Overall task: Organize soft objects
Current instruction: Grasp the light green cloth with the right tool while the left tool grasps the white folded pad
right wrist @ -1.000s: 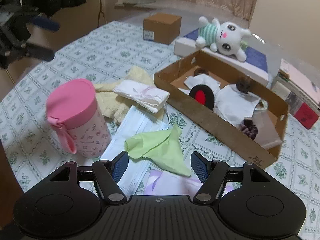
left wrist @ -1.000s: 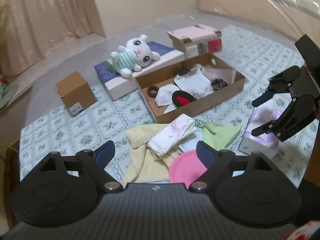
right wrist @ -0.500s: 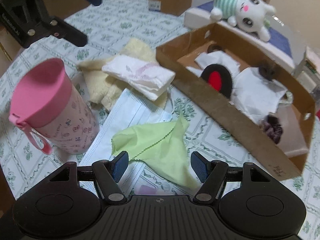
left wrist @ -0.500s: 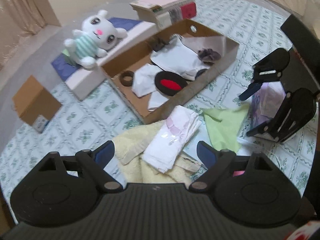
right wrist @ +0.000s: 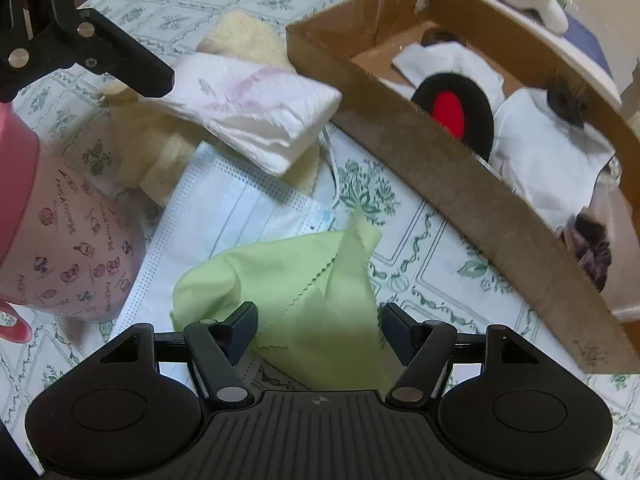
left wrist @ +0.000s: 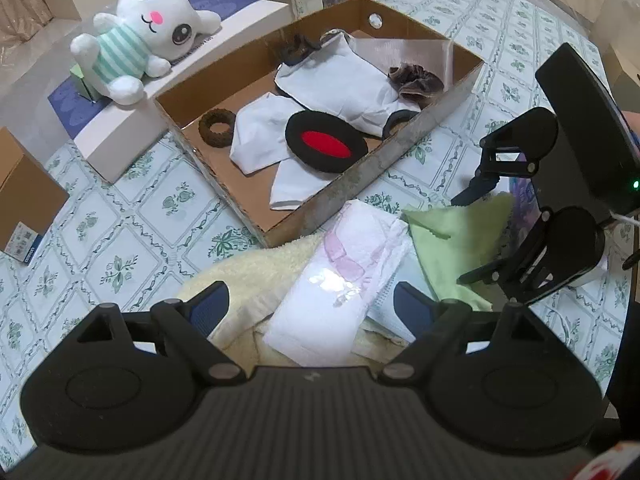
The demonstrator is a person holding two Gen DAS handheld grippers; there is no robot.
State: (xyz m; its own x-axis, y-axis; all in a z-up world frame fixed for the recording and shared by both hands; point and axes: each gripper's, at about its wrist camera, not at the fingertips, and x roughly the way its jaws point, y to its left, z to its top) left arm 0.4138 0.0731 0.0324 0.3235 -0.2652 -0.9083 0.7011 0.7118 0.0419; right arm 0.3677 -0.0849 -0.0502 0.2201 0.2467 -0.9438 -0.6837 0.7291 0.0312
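Both grippers have descended toward the pile. Left gripper [left wrist: 310, 306], wide open and empty, straddles the folded white cloth [left wrist: 340, 280] at lower centre. Right gripper [right wrist: 316, 326], open and empty, straddles the green cloth [right wrist: 288, 276]. Judgement: pickups imminent.

pink cup [right wrist: 60, 248] cropped, face mask [right wrist: 224, 216] half-covered

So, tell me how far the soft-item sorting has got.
Done: white cloths and scrunchies lie in the cardboard box. In hand: nothing; the open left tongs frame the folded white cloth, the open right tongs the green cloth. Left: those, yellow towel, face mask.
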